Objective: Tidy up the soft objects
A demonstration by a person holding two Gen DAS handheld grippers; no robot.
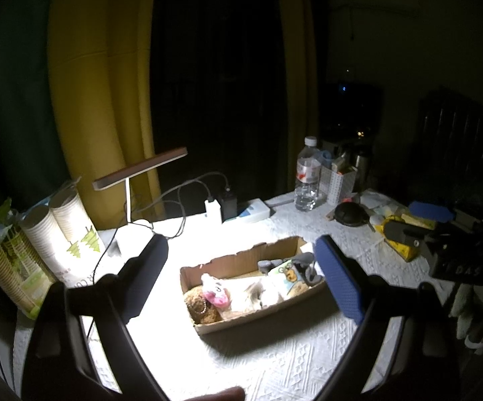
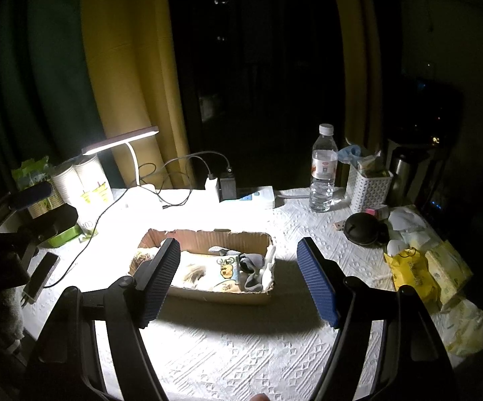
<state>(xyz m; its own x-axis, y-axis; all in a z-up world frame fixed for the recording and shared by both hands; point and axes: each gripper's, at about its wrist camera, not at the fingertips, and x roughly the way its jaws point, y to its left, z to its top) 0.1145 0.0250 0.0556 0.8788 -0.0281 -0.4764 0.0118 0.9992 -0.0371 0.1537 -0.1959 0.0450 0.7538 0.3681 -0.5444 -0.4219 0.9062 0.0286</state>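
A shallow cardboard box (image 1: pixel 231 325) sits in the middle of the white tablecloth; it also shows in the right wrist view (image 2: pixel 221 295). In it lie a brown plush (image 1: pixel 201 307), a pink and white plush (image 1: pixel 216 292), a cartoon-print cloth (image 1: pixel 288 275) (image 2: pixel 227 272) and grey socks (image 1: pixel 303 265) (image 2: pixel 253 264). My left gripper (image 1: pixel 241 270) is open and empty, above the box. My right gripper (image 2: pixel 238 274) is open and empty, above the box's near side. The right gripper's body also shows at the right of the left wrist view (image 1: pixel 455 250).
A lit desk lamp (image 2: pixel 121 140) and paper cup stacks (image 1: pixel 54 234) stand at the left. A power strip (image 2: pixel 255 197) with cables, a water bottle (image 2: pixel 323 170) and a white basket (image 2: pixel 368 187) line the back. Yellow packets (image 2: pixel 412 274), a black round case (image 2: pixel 363 229) and a phone (image 2: pixel 41 275) lie around.
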